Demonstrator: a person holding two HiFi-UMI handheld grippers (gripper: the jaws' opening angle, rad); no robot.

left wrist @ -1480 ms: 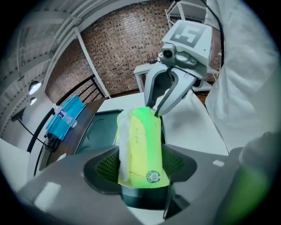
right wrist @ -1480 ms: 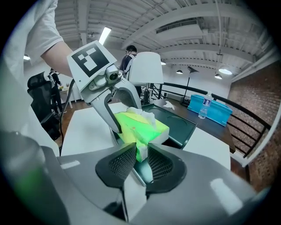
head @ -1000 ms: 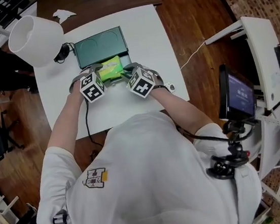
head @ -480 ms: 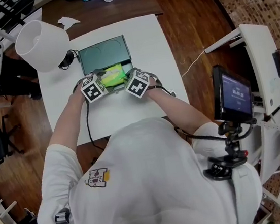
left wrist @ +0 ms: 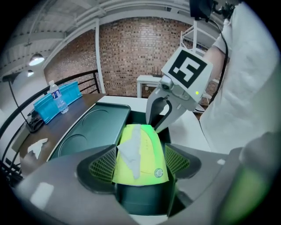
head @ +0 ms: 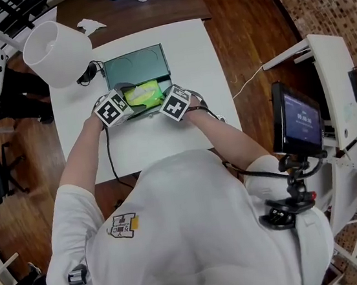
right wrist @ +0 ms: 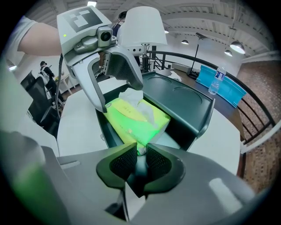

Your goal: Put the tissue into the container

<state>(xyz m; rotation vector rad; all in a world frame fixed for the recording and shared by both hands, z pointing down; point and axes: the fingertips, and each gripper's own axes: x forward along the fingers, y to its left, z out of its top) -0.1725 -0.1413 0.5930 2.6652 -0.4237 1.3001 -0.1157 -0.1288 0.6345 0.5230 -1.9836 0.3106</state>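
Inside the container, which stands on the white bench with its lid folded flat behind it, lies the green tissue pack. One white tissue sticks out of the slot on top of the pack. The pack lies along the container and takes most of its room.

At the container's left end, as the head view shows it, stands the left claw. It is opened very wide, and its jaws have just been opening. The near end of the pack is between the two pads, but the pads only stand on each side of it and do not squeeze it, so this claw holds nothing.

At the container's right end is the right claw. Its jaws are nearly together and have just been closing. Between the pads the thin edge of the pack's wrapper is pinched, so this claw has hold of the pack by that end.

One second ago the left claw was narrower and close around the pack, and its marker cube was just beside the pack. Now this cube stands a little further out from the container's left side. The right claw keeps its place at the container's right end, and the pack is between the two claws as before.
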